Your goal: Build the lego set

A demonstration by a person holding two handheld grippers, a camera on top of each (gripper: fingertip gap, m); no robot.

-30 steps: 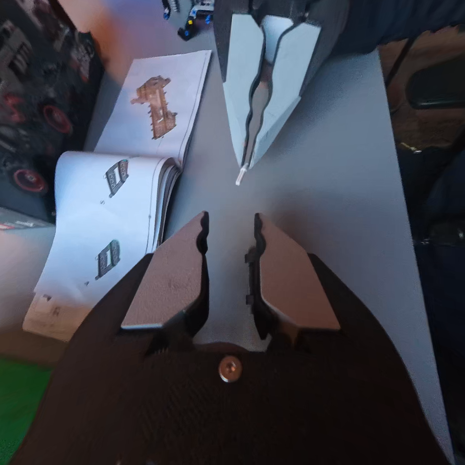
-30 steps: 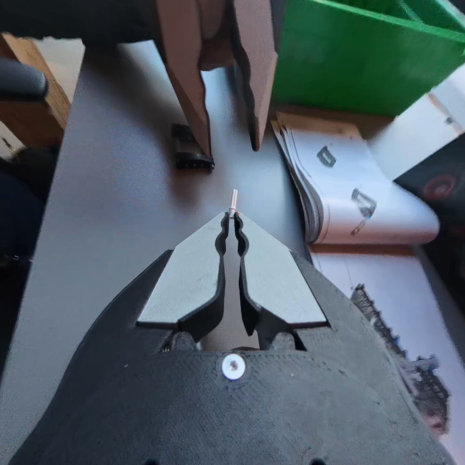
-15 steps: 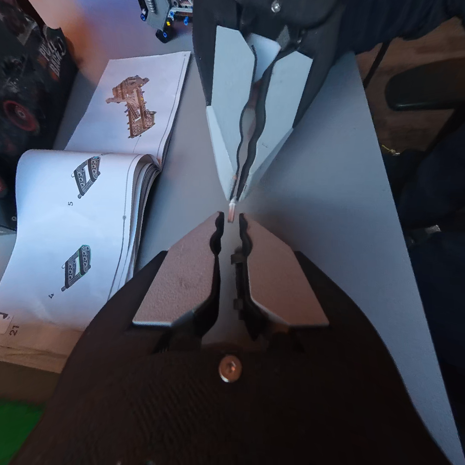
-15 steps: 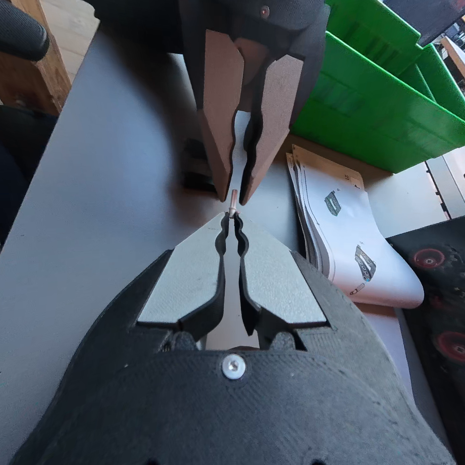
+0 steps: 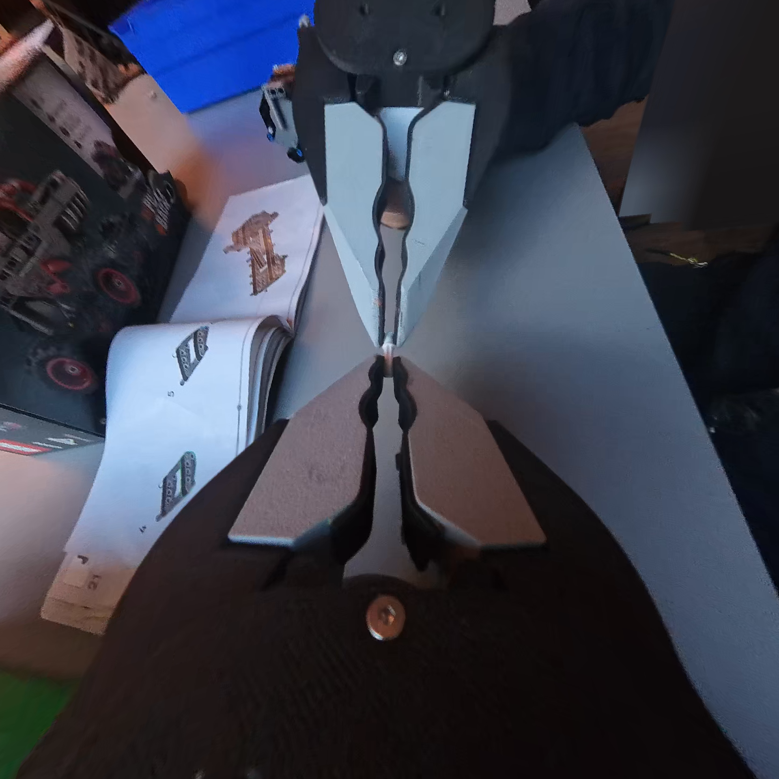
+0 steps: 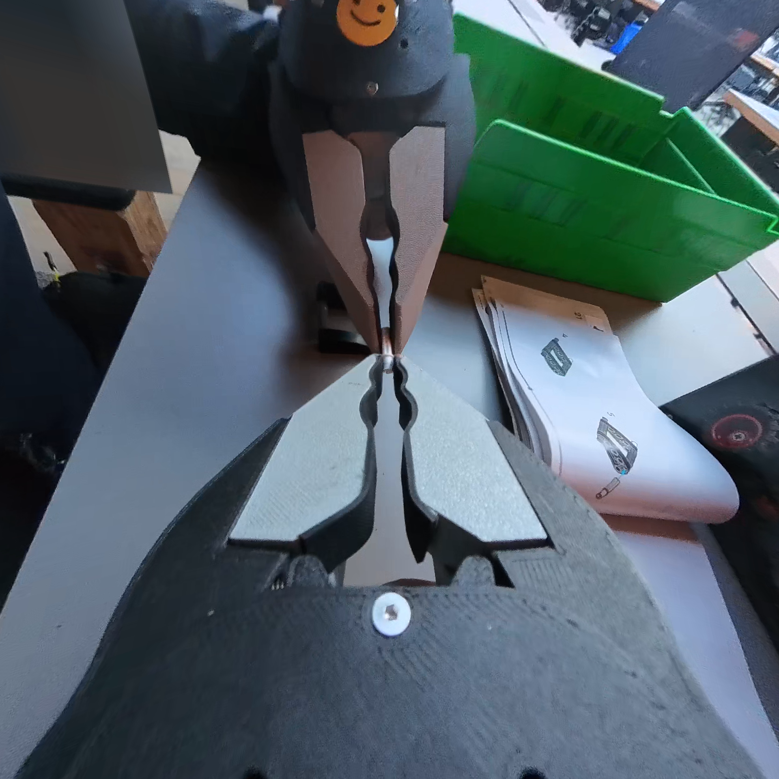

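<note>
- The small pale pin (image 5: 388, 352) hangs in the air above the grey desk (image 5: 527, 337), caught between the two tools, which meet tip to tip.
- The right tool (image 6: 388, 366) is clamped on one end of the pin; its grey fingers (image 6: 459, 463) are drawn nearly together, pinching at the very tips.
- The left tool (image 5: 387, 367) has its brown fingers (image 5: 320, 459) closed about the other end. It looks like a firm grip, though whether the pads truly bear on it is hard to tell.
- I judge the pin very light, stiff and smooth: a hard plastic rod that will not bend but may slip or spring out of a tip pinch.
- The best hold is squarely across its round body, near an end, leaving the other end free to enter a hole.
- If it drops, it will probably roll on the desk.
- A dark lego frame (image 6: 337, 324) lies on the desk behind the left tool. The open instruction booklet (image 6: 590, 400) rests beside it, near a green bin (image 6: 590, 210).
</note>
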